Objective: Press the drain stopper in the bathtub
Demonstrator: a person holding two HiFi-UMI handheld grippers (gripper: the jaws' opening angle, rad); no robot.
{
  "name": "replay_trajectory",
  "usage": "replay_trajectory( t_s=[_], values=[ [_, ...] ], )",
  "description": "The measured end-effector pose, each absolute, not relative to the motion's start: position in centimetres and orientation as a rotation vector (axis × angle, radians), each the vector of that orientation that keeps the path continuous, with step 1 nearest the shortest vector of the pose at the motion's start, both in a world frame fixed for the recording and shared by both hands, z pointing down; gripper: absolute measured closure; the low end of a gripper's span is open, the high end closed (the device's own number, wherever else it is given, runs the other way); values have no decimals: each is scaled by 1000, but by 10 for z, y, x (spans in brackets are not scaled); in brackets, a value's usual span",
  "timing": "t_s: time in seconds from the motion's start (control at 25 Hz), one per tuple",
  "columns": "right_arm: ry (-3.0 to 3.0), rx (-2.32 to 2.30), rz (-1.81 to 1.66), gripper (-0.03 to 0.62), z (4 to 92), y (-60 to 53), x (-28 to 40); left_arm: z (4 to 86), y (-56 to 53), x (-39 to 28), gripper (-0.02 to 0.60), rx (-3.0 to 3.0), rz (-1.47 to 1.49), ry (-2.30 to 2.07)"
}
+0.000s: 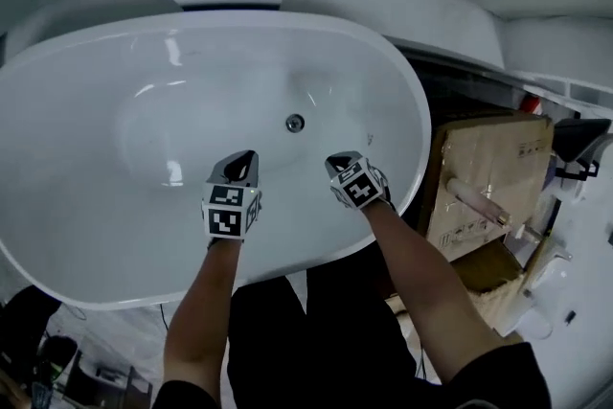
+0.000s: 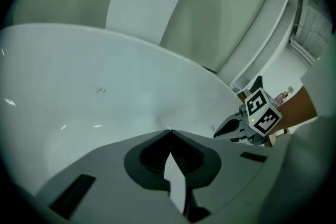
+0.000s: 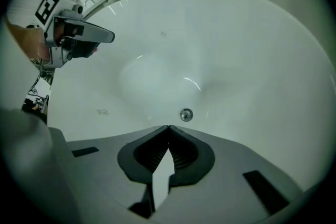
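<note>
A: Stopper where?
B: Centre of frame, tub floor, up-left of right tongs, up-right of left tongs.
A: Tongs?
B: Both pinched closed, empty. Right aimed nearly straight at it.

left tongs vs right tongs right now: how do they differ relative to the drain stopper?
In the head view the left tongs sit left of the drain stopper, and the right tongs sit right of it. The right tongs' own view has the stopper just past their tips; the left tongs' view shows only bathtub wall and the right tongs. Shared: both shut, empty, neither touching the stopper.
</note>
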State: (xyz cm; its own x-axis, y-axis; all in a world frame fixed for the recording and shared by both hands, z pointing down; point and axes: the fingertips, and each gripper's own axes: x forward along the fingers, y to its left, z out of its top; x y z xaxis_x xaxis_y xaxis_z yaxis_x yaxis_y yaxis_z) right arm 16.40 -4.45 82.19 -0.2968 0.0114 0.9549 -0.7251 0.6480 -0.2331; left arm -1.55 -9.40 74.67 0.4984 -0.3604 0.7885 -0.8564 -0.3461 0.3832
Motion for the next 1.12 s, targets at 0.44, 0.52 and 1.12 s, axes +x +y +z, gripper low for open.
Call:
replay_trajectory(
  t_s=[0.44, 0.52, 1.12],
  values=[
    [-1798, 842, 886, 579, 651, -5, 141, 555, -59, -33, 571, 2041, 697, -1002],
    [-1844, 901, 911, 579, 625, 3, 132, 526, -58, -35, 571, 2073, 647, -1002],
    [-2251, 1032, 784, 579, 427, 7, 50, 430, -3, -98, 571, 2132, 489, -1108]
  ],
)
